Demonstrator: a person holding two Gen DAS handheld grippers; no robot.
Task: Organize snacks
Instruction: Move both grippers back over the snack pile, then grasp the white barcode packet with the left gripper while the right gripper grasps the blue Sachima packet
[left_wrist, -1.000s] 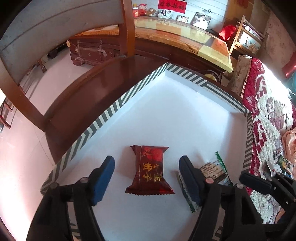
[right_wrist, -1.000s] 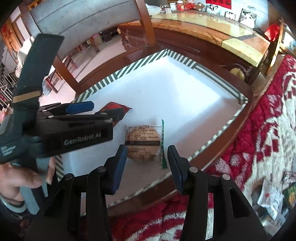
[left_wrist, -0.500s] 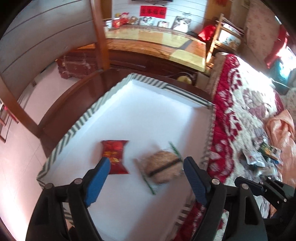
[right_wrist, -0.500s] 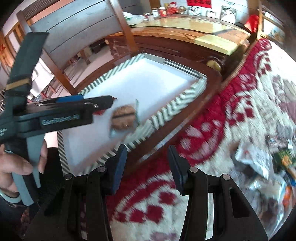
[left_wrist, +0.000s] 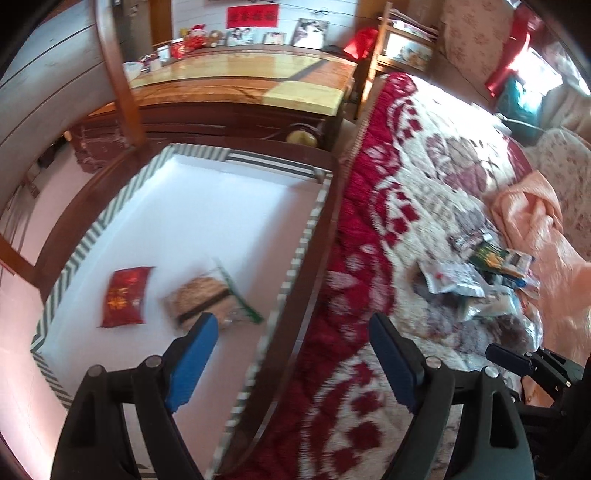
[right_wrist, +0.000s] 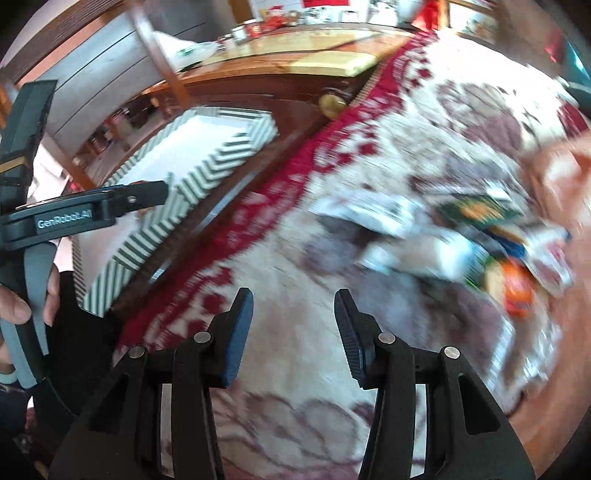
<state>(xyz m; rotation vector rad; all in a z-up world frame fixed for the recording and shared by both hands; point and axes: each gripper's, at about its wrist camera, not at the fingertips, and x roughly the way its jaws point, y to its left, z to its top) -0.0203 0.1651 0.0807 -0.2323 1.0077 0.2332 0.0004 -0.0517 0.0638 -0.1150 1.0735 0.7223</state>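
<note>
A white box with a striped rim (left_wrist: 295, 254) sits on a wooden chair seat; it also shows in the right wrist view (right_wrist: 207, 166). Inside lie a red snack packet (left_wrist: 125, 295) and a clear packet with a brown cake (left_wrist: 207, 299). A pile of loose snack packets (left_wrist: 484, 273) lies on the red-and-white blanket, blurred in the right wrist view (right_wrist: 476, 236). My left gripper (left_wrist: 291, 350) is open and empty above the box's right rim. My right gripper (right_wrist: 293, 325) is open and empty over the blanket, left of the pile.
The chair's wooden backrest post (left_wrist: 122, 85) rises at the far left of the box. A wooden cabinet with a glossy top (left_wrist: 258, 88) stands behind. A peach cloth (left_wrist: 535, 218) lies on the bed beyond the pile.
Both grippers have swung right, away from the box and toward the blanket. The right gripper left the cake packet in the box and now faces the snack pile.
</note>
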